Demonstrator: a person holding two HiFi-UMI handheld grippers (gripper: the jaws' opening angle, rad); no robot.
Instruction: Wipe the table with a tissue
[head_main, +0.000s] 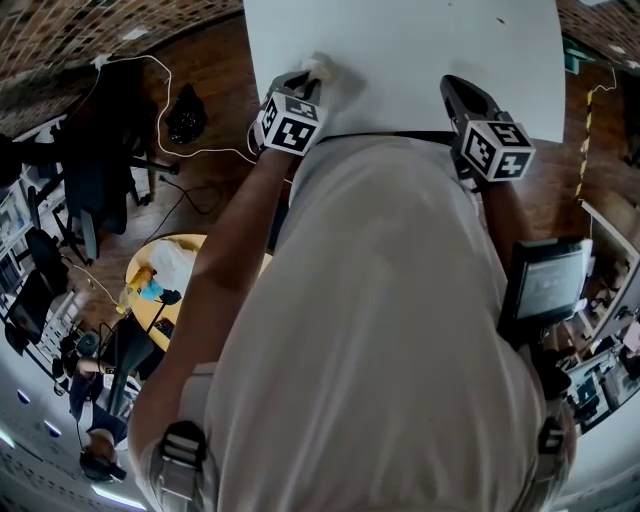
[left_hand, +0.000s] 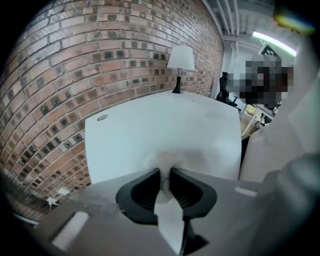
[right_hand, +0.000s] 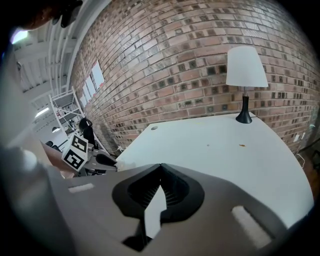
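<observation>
One crumpled tissue (left_hand: 167, 161) is all the wiping surface there is. It sits pinched in the left tongs (left_hand: 165, 172), whose jaws stand narrow and press on it from both sides, with a small wad bulging past the tips. In the head view the wad lies on or just above the white table (head_main: 420, 60), near its left edge at the near corner; whether it touches the top I cannot tell.

To wipe well, the wad should bear on the surface with light, even pressure. That means low enough for the paper to drag, but not so low that the hard tips scrape. Overlapping lanes from this left side toward the right look best, since most of the top lies that way.

A small brownish speck (right_hand: 242, 145) shows farther out toward the lamp (right_hand: 246, 70) at the far end by the brick wall (right_hand: 165, 65). It is a sensible target, and strokes should stop short of the lamp's base. A firm grip matters, because thin paper can slip or tear when dragged.

The right tongs (right_hand: 161, 167) are closed on nothing over the near edge, well apart from the left pair. They are best held out of the wiping path.
</observation>
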